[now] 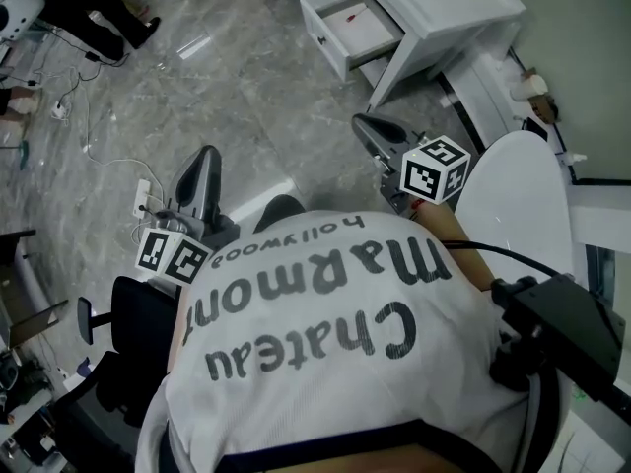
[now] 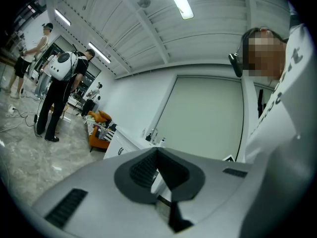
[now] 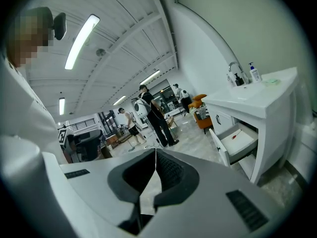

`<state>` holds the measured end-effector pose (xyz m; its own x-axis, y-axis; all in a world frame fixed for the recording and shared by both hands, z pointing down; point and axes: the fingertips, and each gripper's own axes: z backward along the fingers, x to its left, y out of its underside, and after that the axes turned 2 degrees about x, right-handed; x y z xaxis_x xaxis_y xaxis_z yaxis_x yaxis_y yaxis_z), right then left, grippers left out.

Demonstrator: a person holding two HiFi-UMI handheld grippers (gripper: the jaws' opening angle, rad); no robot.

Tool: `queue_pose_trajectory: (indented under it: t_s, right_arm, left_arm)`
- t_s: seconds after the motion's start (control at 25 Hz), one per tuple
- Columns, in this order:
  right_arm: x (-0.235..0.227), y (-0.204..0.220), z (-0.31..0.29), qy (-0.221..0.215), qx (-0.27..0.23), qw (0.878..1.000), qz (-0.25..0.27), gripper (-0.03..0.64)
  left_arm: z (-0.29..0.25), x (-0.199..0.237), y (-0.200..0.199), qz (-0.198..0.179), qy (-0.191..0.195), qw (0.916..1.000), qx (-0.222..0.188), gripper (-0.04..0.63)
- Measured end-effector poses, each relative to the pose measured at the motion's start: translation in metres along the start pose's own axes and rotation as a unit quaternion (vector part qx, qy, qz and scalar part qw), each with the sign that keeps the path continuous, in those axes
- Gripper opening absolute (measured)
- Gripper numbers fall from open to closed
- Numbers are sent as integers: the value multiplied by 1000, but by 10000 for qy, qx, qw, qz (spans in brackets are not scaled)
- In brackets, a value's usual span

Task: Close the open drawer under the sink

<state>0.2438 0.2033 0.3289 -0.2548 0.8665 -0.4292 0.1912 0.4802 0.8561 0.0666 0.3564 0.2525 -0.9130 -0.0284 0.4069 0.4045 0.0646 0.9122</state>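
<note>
The white sink cabinet (image 1: 434,13) stands at the top of the head view, with its drawer (image 1: 357,28) pulled open toward the floor. In the right gripper view the open drawer (image 3: 237,142) is ahead to the right, under the sink top (image 3: 257,90), and a small red item lies in it. My right gripper (image 1: 367,124) is shut and empty, well short of the drawer. My left gripper (image 1: 207,156) hangs further back on the left. Its jaws meet at the tip in the left gripper view (image 2: 157,150), with nothing between them.
A round white tabletop (image 1: 521,197) is close on the right. Cables and a power strip (image 1: 141,200) lie on the marble floor to the left. A black chair (image 1: 128,333) sits at lower left. Several people (image 3: 151,113) stand far across the room near an orange seat (image 3: 202,114).
</note>
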Motion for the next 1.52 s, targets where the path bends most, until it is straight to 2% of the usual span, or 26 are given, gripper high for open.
queue_pose_trajectory:
  t_s: [0.2, 0.64, 0.76, 1.0, 1.16, 1.36, 1.52]
  right_arm:
    - [0, -2, -9, -4, 2, 10000, 64, 12]
    - [-30, -37, -38, 558, -287, 9980, -92, 12]
    - [-33, -52, -58, 716, -376, 9965, -214, 12]
    - [-42, -92, -130, 1076, -464, 9923, -405, 12]
    - [-40, -94, -132, 1152, -551, 9909, -419, 12]
    - [-40, -85, -124, 1317, -593, 9890, -327, 12]
    - [-44, -90, -143, 1496, -740, 9852, -402, 12]
  left_arm:
    - [-6, 16, -4, 91, -48, 9999, -59, 8]
    - [-83, 49, -34, -60, 683, 9975, 155, 8]
    - [-104, 71, -49, -34, 852, 9958, 336, 8]
    - [-164, 145, -100, -40, 1271, 9905, 523, 8]
    - [-175, 144, -101, -161, 1491, 9870, 575, 8]
    - [-186, 141, -96, -16, 1760, 9831, 500, 8]
    - [-199, 157, -104, -214, 2043, 9771, 553, 8]
